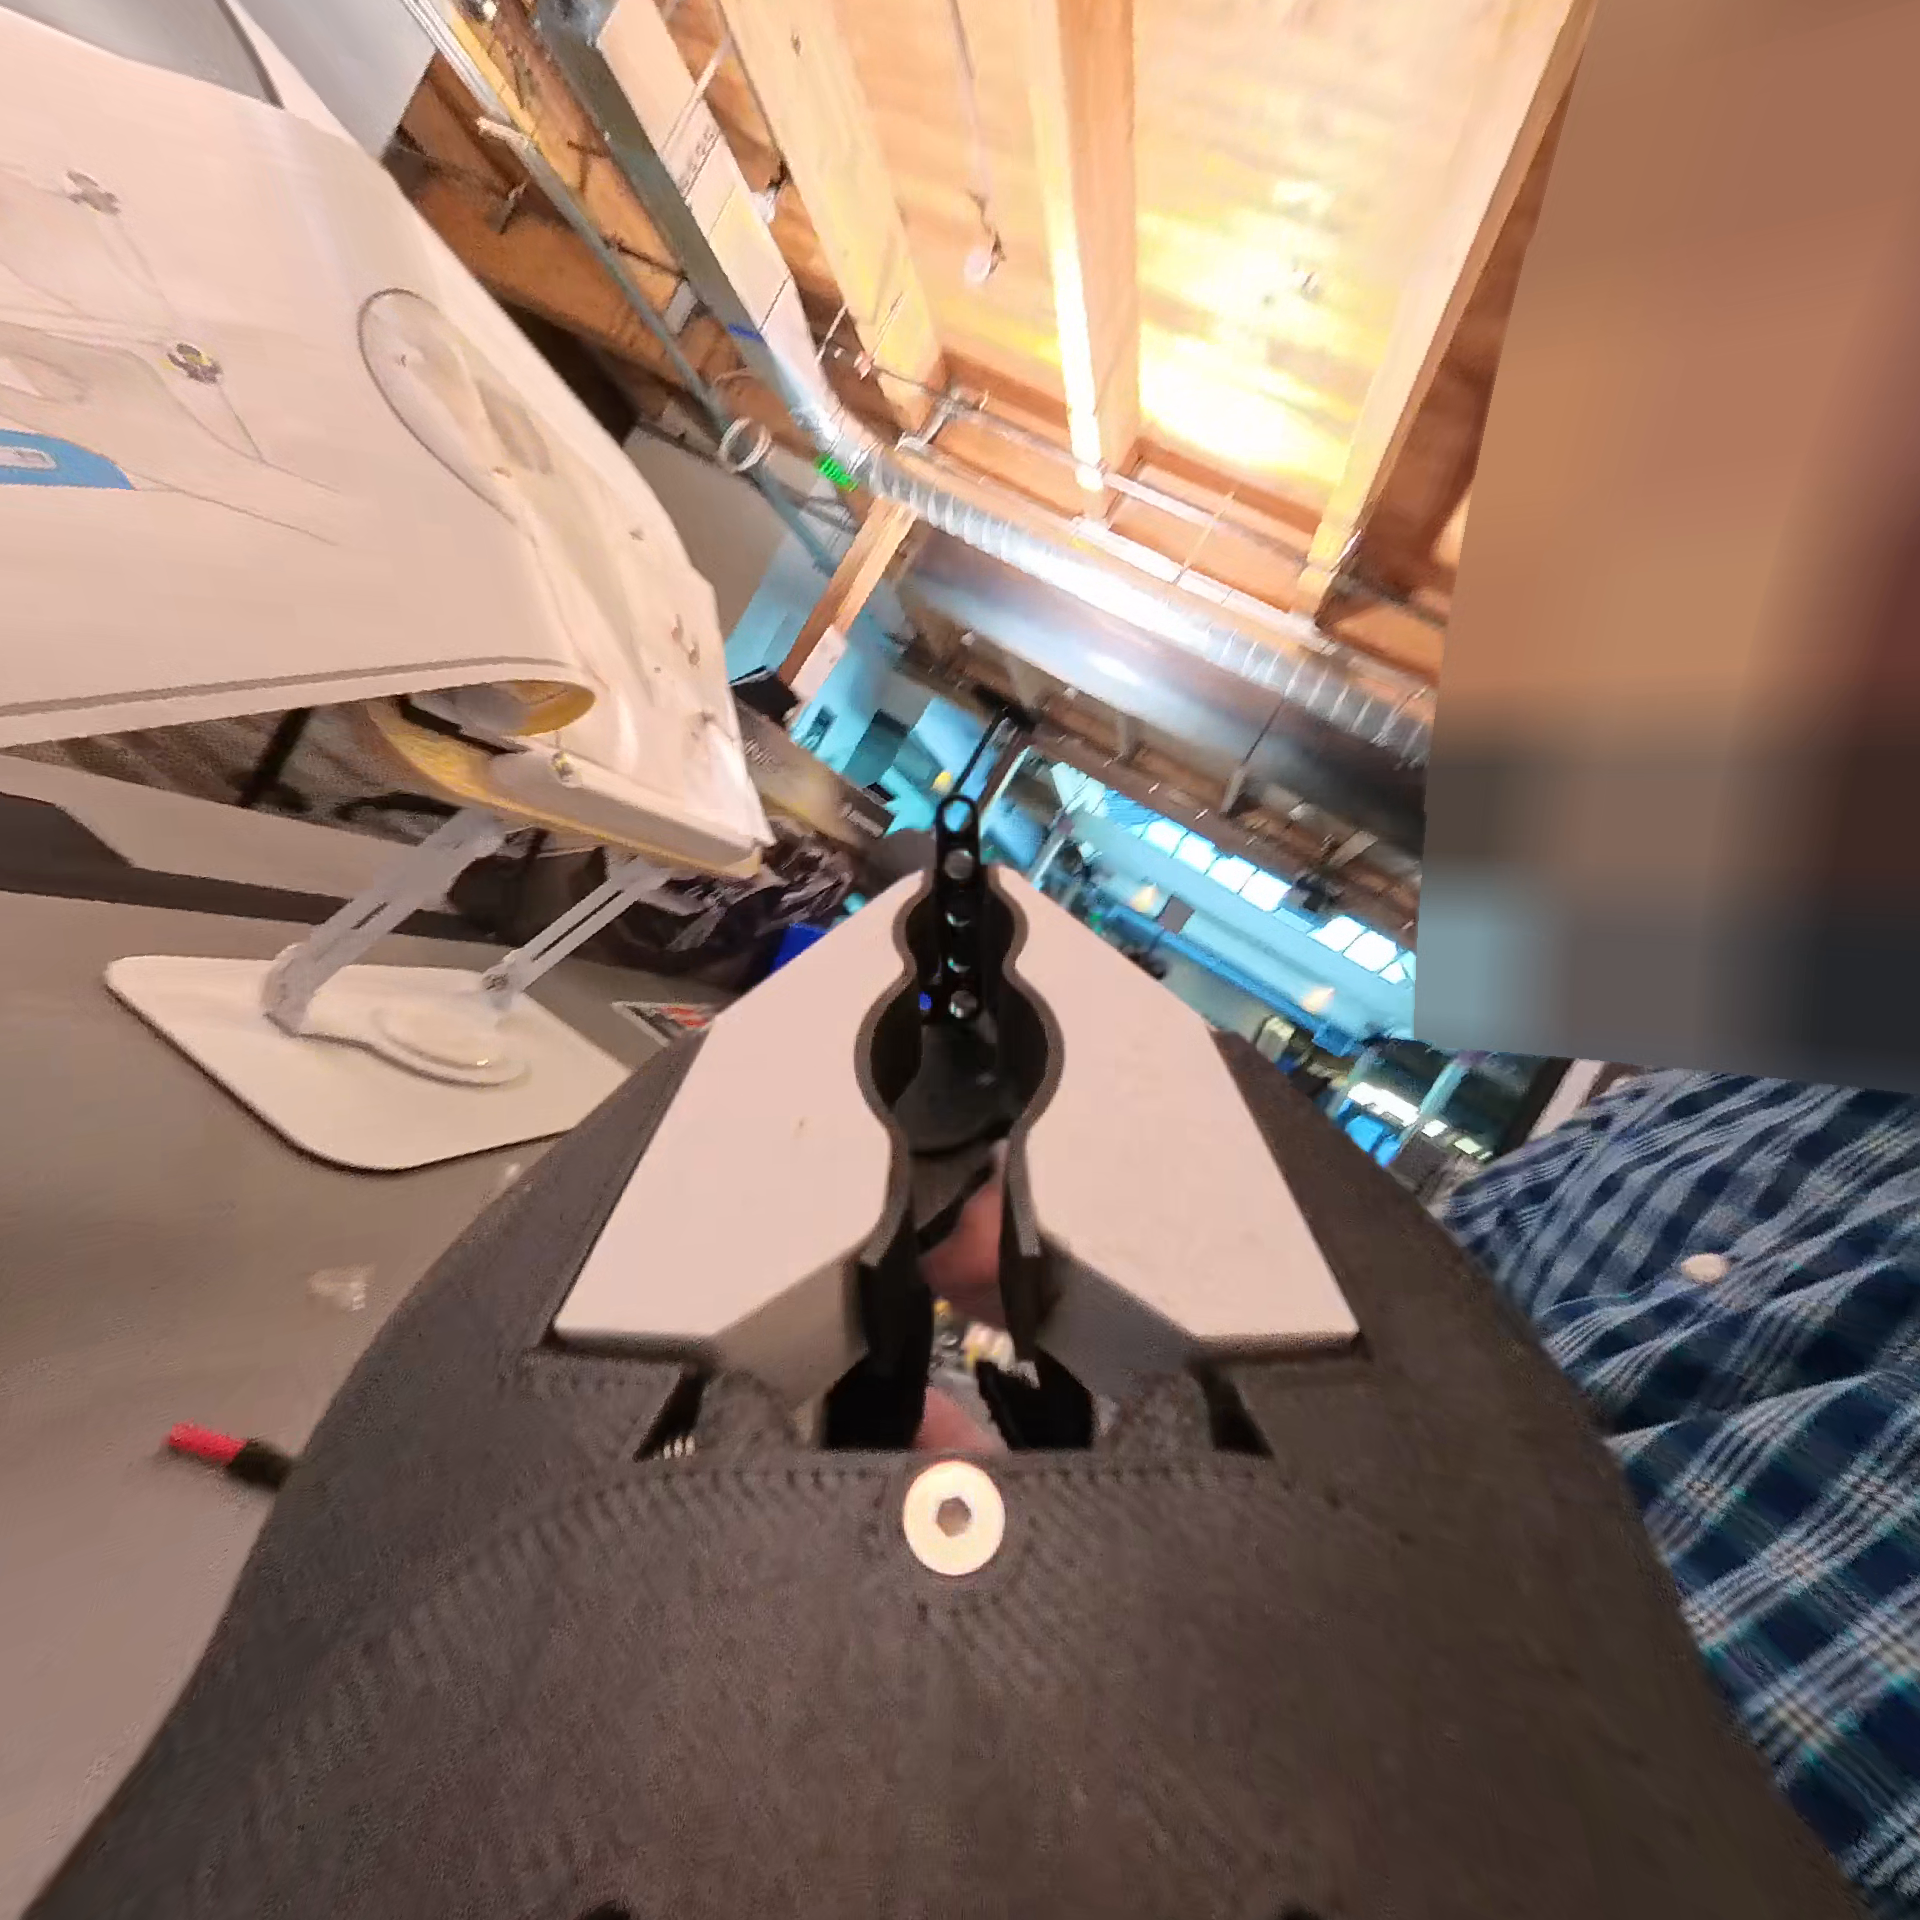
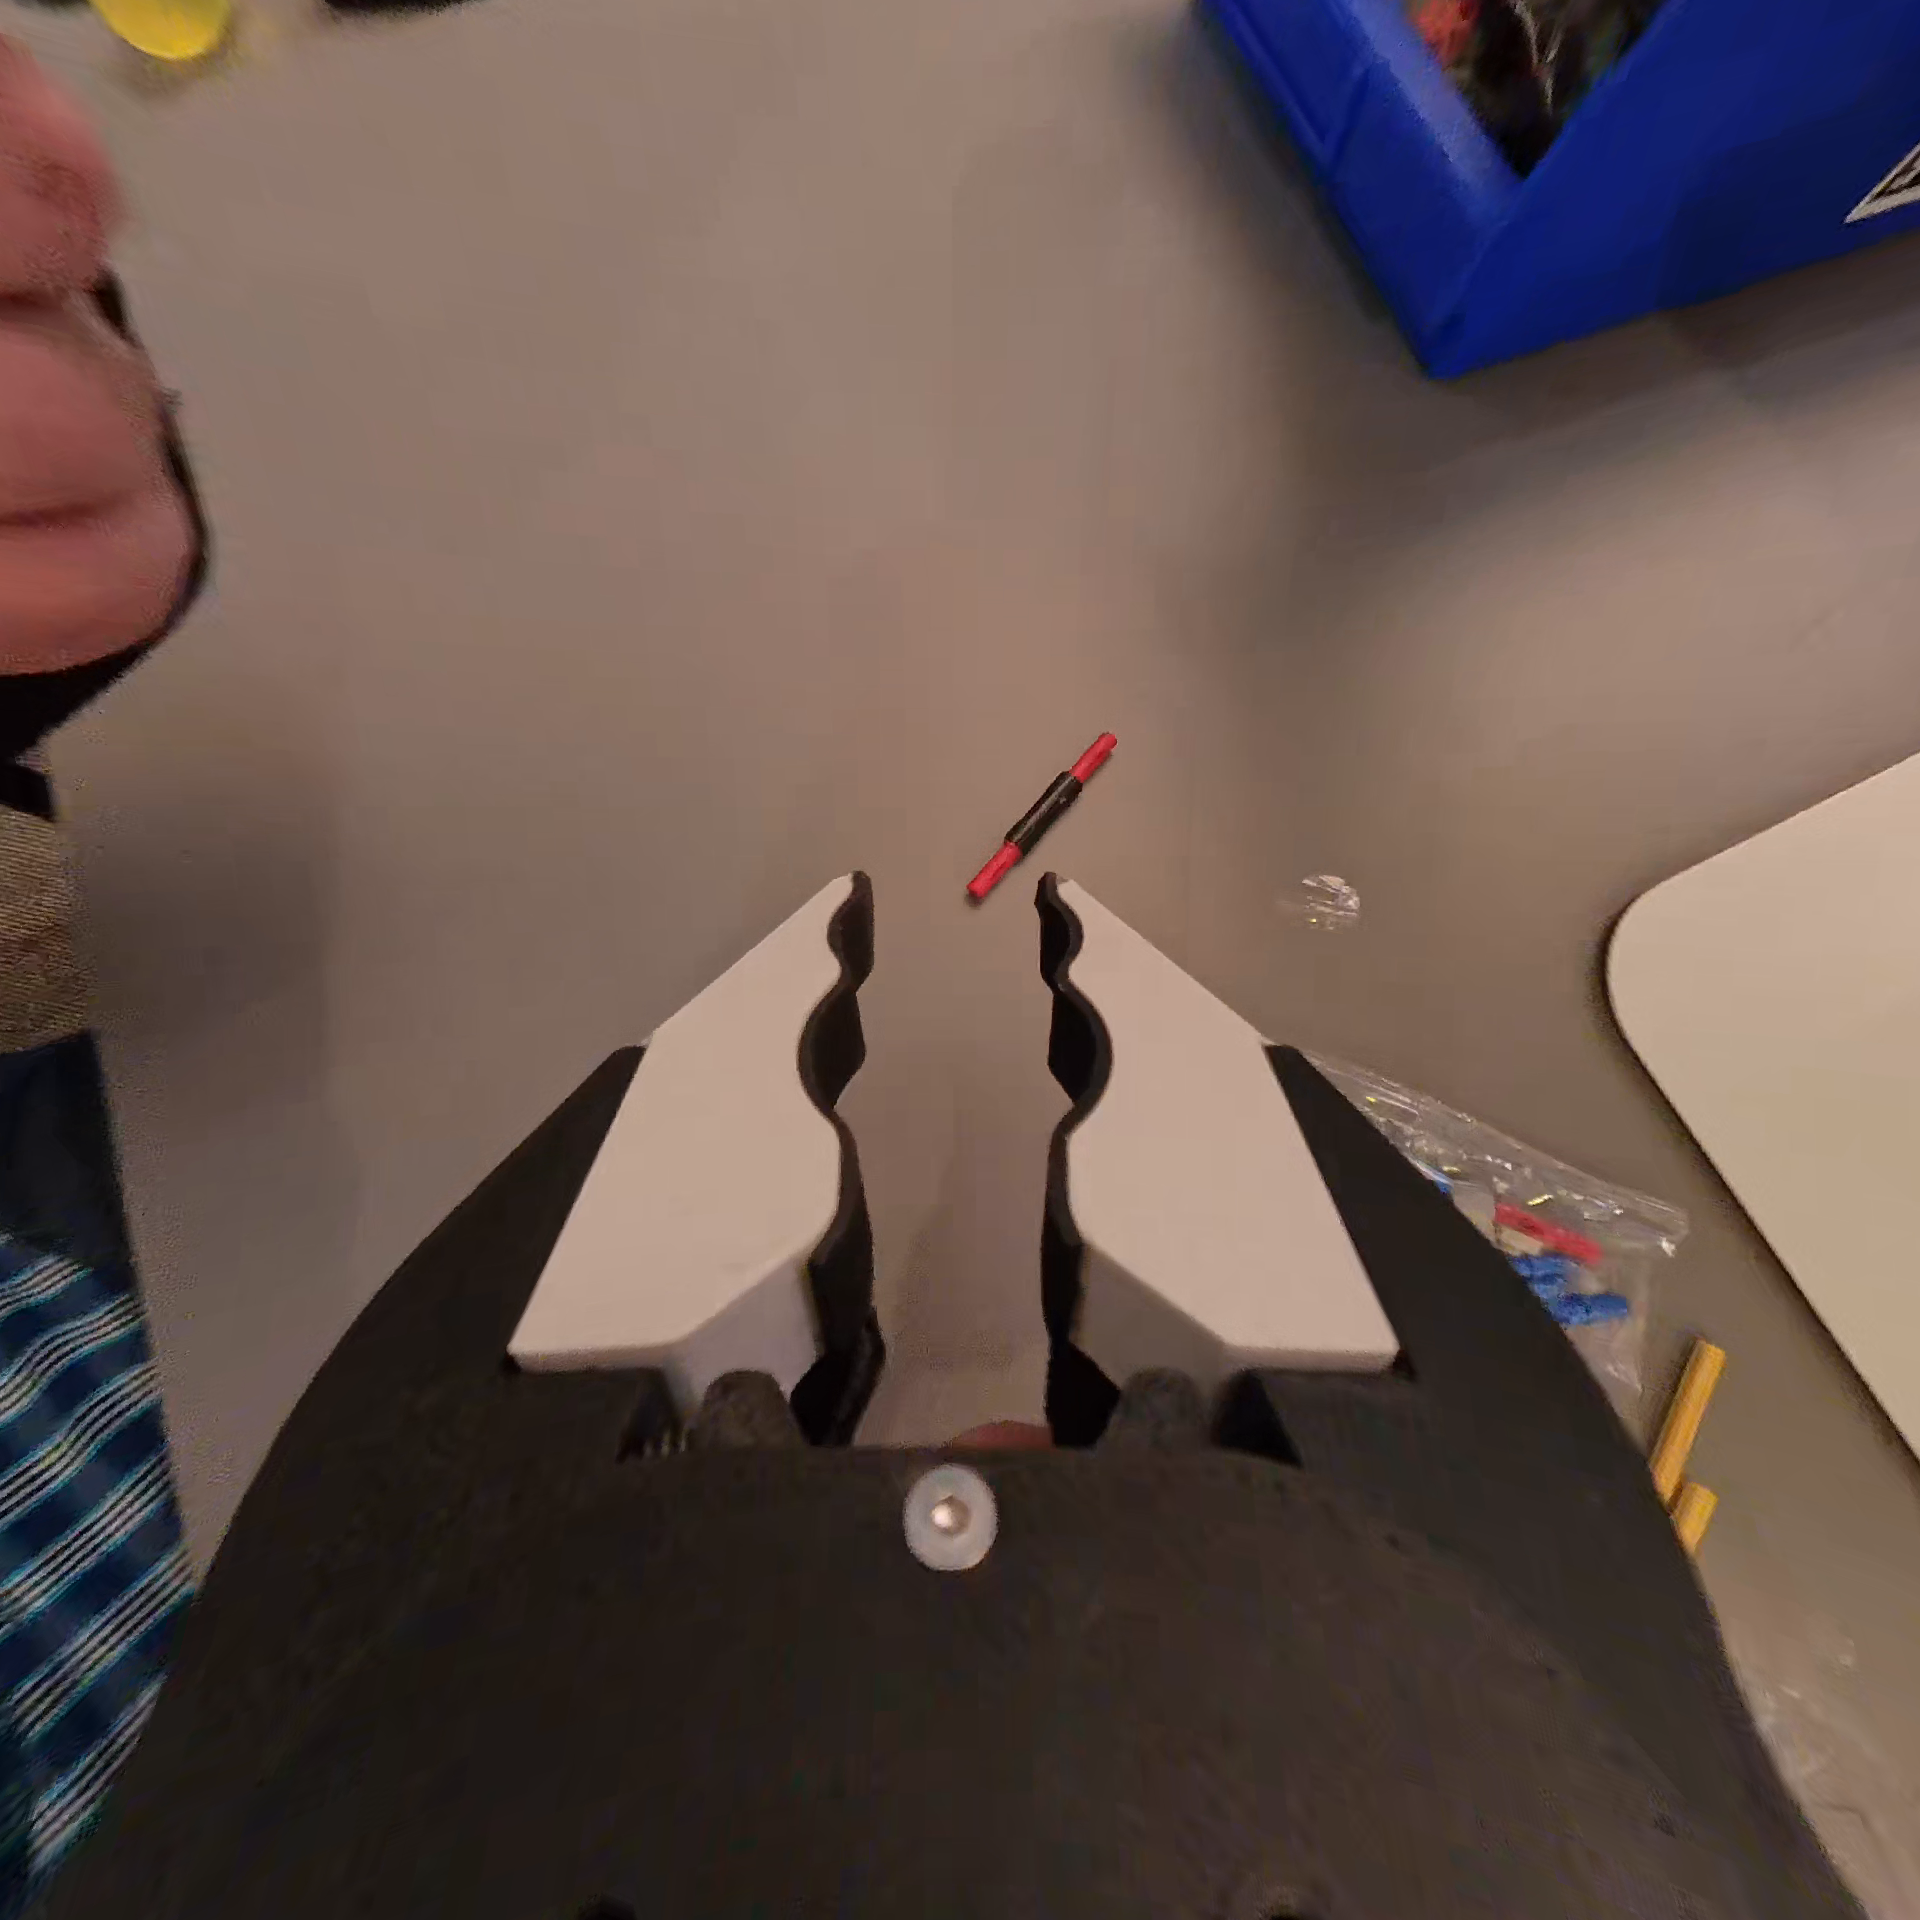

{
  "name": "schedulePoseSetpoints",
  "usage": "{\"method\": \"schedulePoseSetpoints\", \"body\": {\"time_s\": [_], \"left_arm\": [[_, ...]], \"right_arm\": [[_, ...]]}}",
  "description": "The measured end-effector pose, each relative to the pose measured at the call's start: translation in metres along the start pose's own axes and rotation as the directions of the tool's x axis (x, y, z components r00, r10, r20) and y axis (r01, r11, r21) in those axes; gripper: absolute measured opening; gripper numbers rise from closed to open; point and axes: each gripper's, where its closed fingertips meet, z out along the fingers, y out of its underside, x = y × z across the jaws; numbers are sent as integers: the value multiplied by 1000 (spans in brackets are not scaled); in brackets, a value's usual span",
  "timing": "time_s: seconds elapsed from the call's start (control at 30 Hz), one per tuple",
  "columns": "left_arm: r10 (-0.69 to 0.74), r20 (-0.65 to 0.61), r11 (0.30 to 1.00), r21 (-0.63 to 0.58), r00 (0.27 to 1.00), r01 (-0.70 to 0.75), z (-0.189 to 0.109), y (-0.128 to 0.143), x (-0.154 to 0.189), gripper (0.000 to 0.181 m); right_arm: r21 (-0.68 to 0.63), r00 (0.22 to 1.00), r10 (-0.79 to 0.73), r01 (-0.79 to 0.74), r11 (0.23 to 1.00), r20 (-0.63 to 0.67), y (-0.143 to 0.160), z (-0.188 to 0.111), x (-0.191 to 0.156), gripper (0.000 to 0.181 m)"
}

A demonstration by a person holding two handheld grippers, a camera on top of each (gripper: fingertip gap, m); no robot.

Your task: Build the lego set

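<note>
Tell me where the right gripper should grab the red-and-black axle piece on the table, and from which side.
Take the red and black axle piece at its thicker black middle sleeve, coming straight down from above. It lies flat on the grey table, diagonal to the open right gripper, so probably turn the wrist until the fingers close across its width. The thin red ends look likelier to slip or tip.

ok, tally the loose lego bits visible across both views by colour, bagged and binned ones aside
Black: 1, holed beam clamped in the left tongs
Red and black: 1, axle with sleeve on the table
Yellow: 2, pieces beside the bag
Total: 4
</note>
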Motion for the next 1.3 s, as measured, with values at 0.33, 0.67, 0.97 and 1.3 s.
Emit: {"method": "schedulePoseSetpoints", "body": {"time_s": [0.33, 0.67, 0.97, 1.3], "left_arm": [[-145, -222, 967, 172, 964, 186, -15, -30, 14, 4], [-151, -234, 968, 160, 960, 192, -10, -29, 14, 4], [-79, -146, 995, 54, 986, 87, 10, -10, 11, 4], [272, 30, 932, -258, 962, -256, 24, 33, -2, 4]], "right_arm": [[-100, 997, 0, -7, 995, -75, 12, 47, 16, 28], [-33, 997, -21, 19, 999, -75, -2, 43, 18, 27], [291, 995, 7, -35, 956, 98, -68, -50, -5, 28], [282, 983, 44, -94, 955, 179, -58, -72, -5, 27]]}}
